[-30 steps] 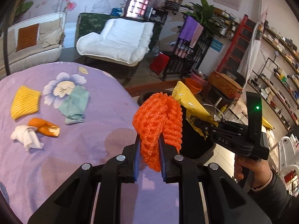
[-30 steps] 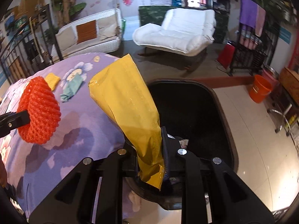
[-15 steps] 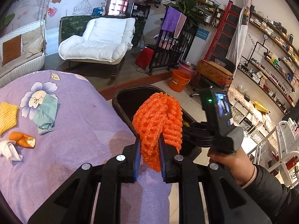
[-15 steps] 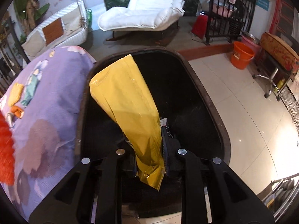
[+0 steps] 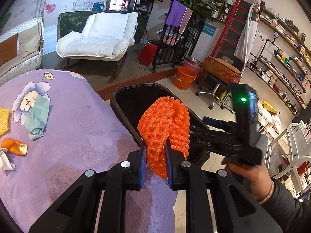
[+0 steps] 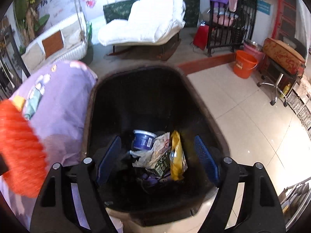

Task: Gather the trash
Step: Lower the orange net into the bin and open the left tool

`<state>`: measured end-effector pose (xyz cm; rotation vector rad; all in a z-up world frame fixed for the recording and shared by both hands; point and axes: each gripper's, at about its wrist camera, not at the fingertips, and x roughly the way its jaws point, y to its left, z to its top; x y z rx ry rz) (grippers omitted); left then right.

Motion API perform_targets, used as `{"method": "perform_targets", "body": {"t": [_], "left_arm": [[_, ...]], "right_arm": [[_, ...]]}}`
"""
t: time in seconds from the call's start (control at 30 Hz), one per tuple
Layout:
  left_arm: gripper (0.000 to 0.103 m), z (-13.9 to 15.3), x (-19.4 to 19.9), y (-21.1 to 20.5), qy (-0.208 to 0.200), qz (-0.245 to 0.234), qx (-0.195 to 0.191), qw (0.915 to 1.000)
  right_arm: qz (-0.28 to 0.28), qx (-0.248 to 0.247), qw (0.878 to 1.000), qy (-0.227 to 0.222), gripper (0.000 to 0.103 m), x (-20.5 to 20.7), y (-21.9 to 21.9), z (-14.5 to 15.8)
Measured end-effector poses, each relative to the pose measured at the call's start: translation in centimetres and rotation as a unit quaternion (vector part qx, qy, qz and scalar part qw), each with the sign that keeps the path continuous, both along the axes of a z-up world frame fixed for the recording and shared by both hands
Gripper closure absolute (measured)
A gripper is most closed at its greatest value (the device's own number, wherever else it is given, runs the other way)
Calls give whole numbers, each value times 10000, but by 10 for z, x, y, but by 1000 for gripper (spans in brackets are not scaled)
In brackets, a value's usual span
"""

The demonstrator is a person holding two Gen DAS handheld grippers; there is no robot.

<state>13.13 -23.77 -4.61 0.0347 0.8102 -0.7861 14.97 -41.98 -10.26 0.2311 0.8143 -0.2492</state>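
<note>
My left gripper [image 5: 155, 151] is shut on an orange foam net [image 5: 165, 124], held at the edge of the purple table [image 5: 77, 136] beside the black trash bin [image 5: 124, 97]. The same foam net [image 6: 19, 147] shows blurred at the left of the right wrist view. Above the trash bin [image 6: 91, 104] my right gripper [image 6: 158, 145] has its jaws opening, and nothing sits between them. A yellow wrapper [image 6: 176, 155] lies inside the bin among a blue cup [image 6: 142, 139] and crumpled paper. A hand [image 5: 246, 176] carries the right gripper's body [image 5: 229, 134].
On the table lie a green cloth [image 5: 38, 116], a yellow foam net [image 5: 3, 118], orange peel [image 5: 13, 145] and a white tissue [image 5: 4, 161]. An orange bucket [image 6: 245, 64], a white armchair [image 5: 101, 36] and a wheeled stool [image 6: 279, 62] stand on the floor beyond.
The right gripper's jaws have opened and the yellow wrapper has dropped into the bin. The left gripper carried the orange foam net closer to the bin.
</note>
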Motion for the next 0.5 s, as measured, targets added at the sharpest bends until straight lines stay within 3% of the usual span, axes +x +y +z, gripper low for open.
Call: {"method": "perform_targets", "body": {"t": [0.23, 0.5], "left_arm": [[85, -6, 13, -23, 154, -177, 54, 9997], [85, -19, 27, -53, 336, -362, 237, 9985]], "right_arm": [[-511, -146, 9981, -302, 21, -44, -14, 17], [-919, -95, 9954, -239, 19, -79, -31, 15]]}}
